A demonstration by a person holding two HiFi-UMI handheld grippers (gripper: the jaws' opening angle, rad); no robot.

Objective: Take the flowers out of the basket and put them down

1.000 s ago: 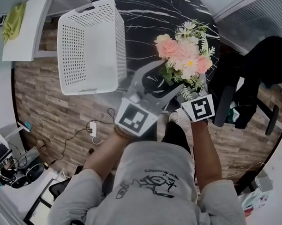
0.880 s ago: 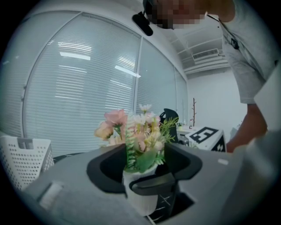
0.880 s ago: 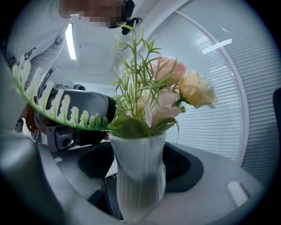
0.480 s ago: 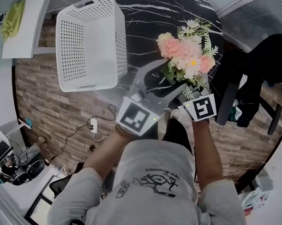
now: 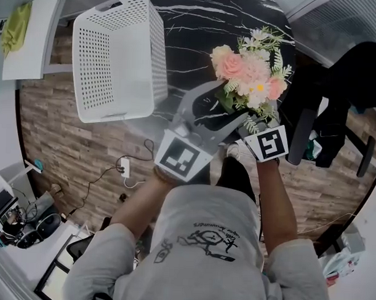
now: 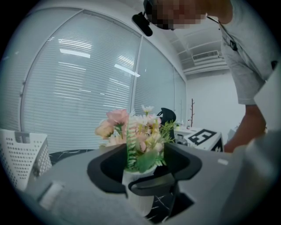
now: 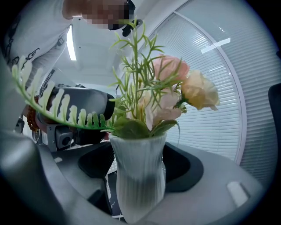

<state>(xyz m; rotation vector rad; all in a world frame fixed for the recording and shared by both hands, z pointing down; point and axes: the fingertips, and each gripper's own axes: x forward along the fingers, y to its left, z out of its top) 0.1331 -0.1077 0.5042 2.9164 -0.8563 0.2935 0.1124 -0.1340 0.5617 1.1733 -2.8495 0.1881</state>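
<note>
The right hand-held gripper (image 7: pixel 138 173) was clenched on the white ribbed vase (image 7: pixel 137 193), which sat between its dark pads. The flowers (image 5: pixel 249 71), pink and cream blooms with fern sprigs, stood upright in that vase. They were over the black marble desk (image 5: pixel 192 29), to the right of the white basket (image 5: pixel 92 69) and clear of it. Whether the vase's foot touched the desk could not be told.

The left hand-held gripper (image 6: pixel 145 169) was released, its jaws spread wide with nothing pressed between them. The vase showed just at its tips. In the head view this gripper reached forward and to the right toward the vase's base, and its two grey jaws forked out from its marker cube (image 5: pixel 183 157). The right gripper's cube (image 5: pixel 269 143) sat just to the right, close under the flowers. In their own views both grippers looked out roughly level.

The left forearm (image 5: pixel 137 203) angled in from the left, and the right forearm (image 5: pixel 275 198) ran almost straight ahead. The two hands came close together in front of the person's chest.
</note>
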